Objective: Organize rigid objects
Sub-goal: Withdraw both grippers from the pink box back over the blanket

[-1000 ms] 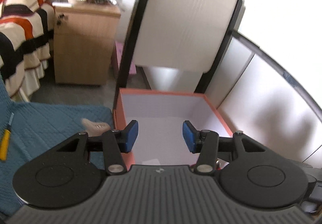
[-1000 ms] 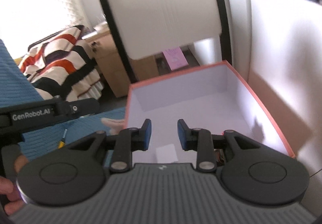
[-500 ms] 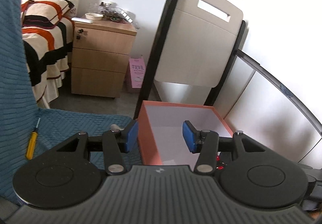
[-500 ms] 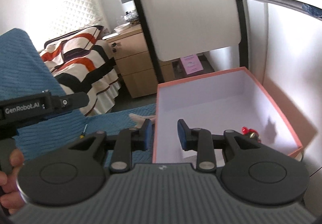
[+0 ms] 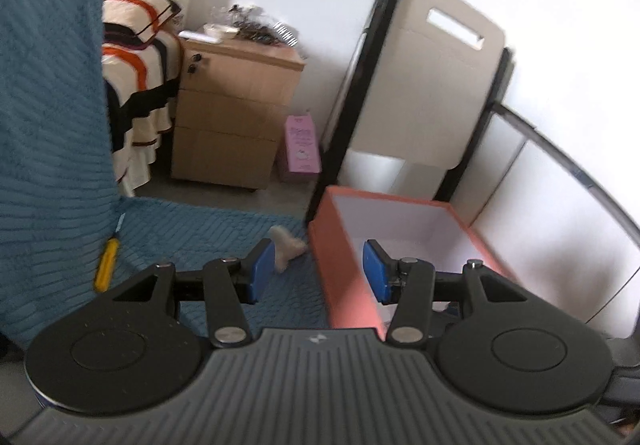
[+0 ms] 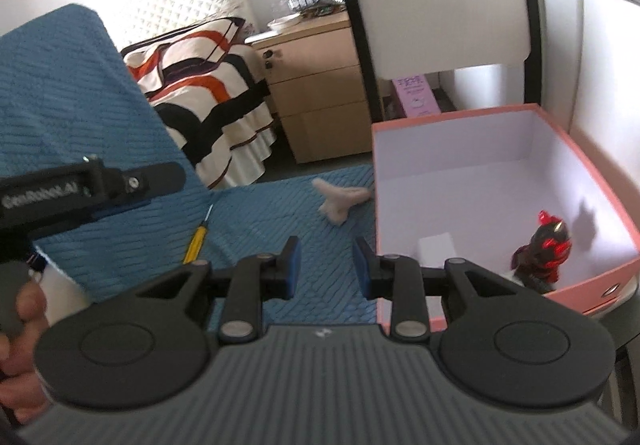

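An open salmon-pink box (image 5: pixel 344 245) (image 6: pixel 600 173) with a white inside stands on the blue quilted cover. A black and red toy figure (image 6: pixel 544 249) and a white card (image 6: pixel 436 245) lie in it. A beige toy plane (image 6: pixel 340 201) (image 5: pixel 286 247) lies on the cover just left of the box. A yellow screwdriver (image 5: pixel 106 265) (image 6: pixel 196 243) lies further left. My left gripper (image 5: pixel 318 273) is open and empty, straddling the box's left wall. My right gripper (image 6: pixel 326 265) is open and empty above the cover at the box's near-left corner.
The blue cover (image 6: pixel 72 97) rises as a backrest on the left. A striped bed (image 6: pixel 208 85), a wooden nightstand (image 5: pixel 236 113), a pink carton (image 5: pixel 302 147) and a folded white table (image 5: pixel 432 85) stand behind. A white wall panel (image 5: pixel 560 225) is right of the box.
Both grippers have pulled back and swung left, away from above the box interior. The plane, screwdriver and the toy figure in the box have come into view. Both jaws stay open.
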Demonstrator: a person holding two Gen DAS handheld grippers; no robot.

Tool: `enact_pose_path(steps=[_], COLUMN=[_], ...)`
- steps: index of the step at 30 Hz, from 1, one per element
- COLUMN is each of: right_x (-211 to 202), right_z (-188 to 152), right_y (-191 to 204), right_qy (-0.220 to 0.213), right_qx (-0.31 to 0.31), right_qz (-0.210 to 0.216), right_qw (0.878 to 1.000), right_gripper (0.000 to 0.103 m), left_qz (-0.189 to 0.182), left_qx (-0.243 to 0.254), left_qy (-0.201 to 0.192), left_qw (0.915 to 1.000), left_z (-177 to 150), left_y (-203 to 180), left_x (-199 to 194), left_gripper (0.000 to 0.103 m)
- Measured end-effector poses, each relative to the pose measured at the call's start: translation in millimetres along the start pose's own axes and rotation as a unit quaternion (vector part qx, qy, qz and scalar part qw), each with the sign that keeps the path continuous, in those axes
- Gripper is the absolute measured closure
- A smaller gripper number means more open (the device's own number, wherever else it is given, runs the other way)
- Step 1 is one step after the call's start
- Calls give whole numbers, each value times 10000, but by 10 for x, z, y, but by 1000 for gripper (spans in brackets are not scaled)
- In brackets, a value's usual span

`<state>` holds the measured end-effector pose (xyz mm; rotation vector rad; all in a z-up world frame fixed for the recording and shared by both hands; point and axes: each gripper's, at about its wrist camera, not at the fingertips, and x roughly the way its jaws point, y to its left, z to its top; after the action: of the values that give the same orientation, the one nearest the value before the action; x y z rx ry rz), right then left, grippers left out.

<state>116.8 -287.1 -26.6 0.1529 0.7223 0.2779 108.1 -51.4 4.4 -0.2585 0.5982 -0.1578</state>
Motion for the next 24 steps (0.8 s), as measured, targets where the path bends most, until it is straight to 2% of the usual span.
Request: enact_pose_path(steps=[9,15,21,24], right_x=[97,166,232,332], right_z=[-274,-403,-430,-424], right_y=[274,375,416,425], right_qy=[230,396,433,465], right_qx=[-73,55,38,24], right_qz=[82,19,-14,-87], right_qw=[9997,9992,9991,9989], right_gripper=[70,70,70,70], left_qz=[128,144,209,345], left_qx=[-344,-450,-592,-486], left_qy=[118,154,146,130], left_qw=[9993,9988,9979,9981], left_z=[-277,-393,-450,-439], left_y=[440,560,689,760], left_x=[-70,-71,2,103], left_gripper=[48,47,46,46])
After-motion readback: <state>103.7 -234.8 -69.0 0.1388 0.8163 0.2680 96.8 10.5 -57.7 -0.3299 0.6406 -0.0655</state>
